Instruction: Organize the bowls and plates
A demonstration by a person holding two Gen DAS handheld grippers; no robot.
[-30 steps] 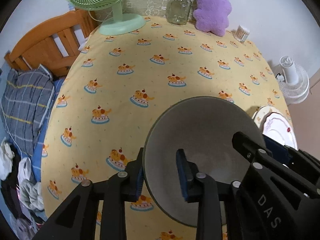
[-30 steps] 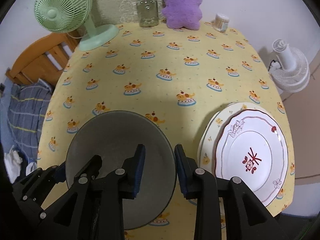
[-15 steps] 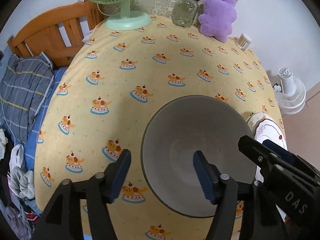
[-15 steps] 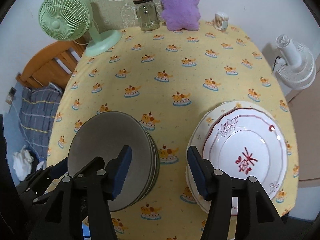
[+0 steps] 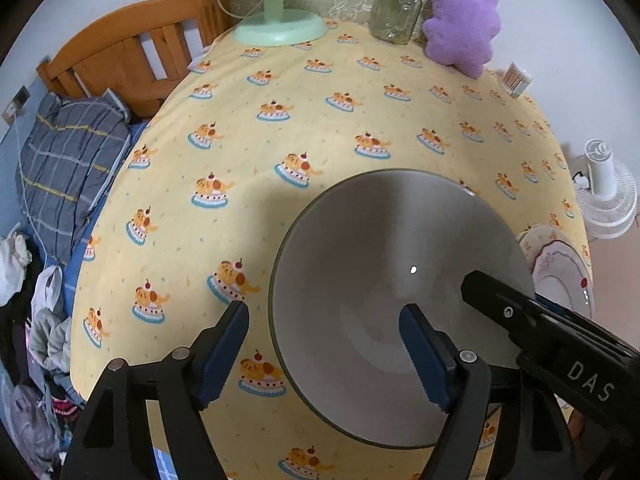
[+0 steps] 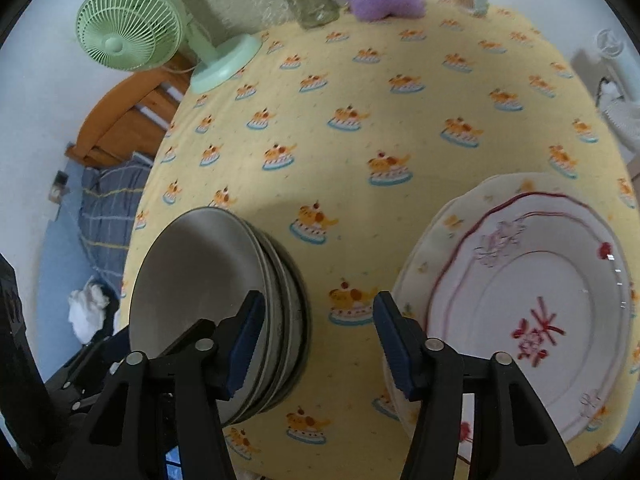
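My left fingers are opening astride the rim of the grey bowls, right fingers narrowing, empty; stiff, slippery, breakable — grip the rim.

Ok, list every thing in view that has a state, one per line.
Grey bowls: nested in one stack, upright on the table.
Plates: stacked, flat, patterned one on top.
Glass jar: upright, lid on.
Green fan: upright.
Left gripper: jaws opening, straddling the bowl rim, not gripping.
Right gripper: jaws closing, nothing between them.
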